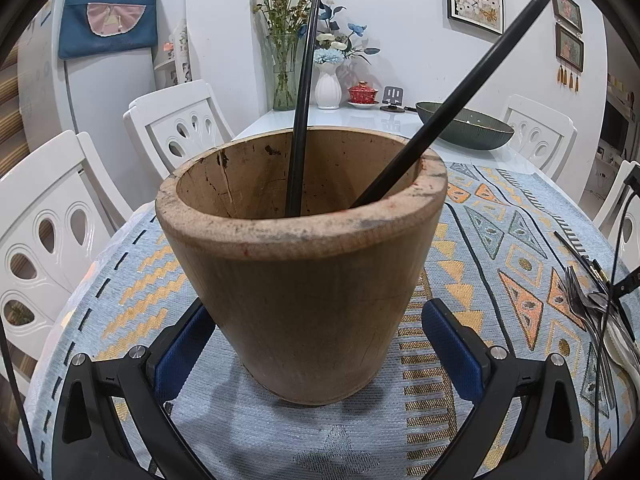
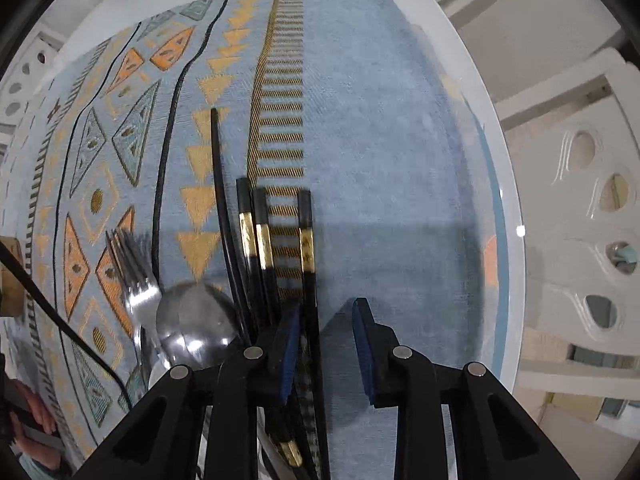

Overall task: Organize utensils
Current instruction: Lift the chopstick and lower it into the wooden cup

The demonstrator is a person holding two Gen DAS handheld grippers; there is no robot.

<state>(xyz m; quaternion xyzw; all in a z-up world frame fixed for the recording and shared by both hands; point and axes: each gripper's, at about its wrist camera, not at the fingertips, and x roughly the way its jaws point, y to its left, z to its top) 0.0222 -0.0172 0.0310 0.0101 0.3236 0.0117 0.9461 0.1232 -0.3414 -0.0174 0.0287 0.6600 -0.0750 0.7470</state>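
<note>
**Wooden cup steadied, right gripper over the loose chopsticks**

The wooden cup point(image 1: 300, 264) stands upright on the patterned cloth point(image 1: 500, 240) covering the surface, with two black chopsticks point(image 1: 298, 120) leaning inside it. The left gripper point(image 1: 316, 344) has its jaws apart on either side of the cup's base; whether the pads touch the cup cannot be told. Well to the right of the cup lies a pile of utensils: gold-banded chopsticks point(image 2: 306, 248), a fork point(image 2: 134, 276) and a spoon point(image 2: 196, 326). The right gripper point(image 2: 328, 344) points down over this pile, jaws apart, one chopstick just beside its left pad.
</note>
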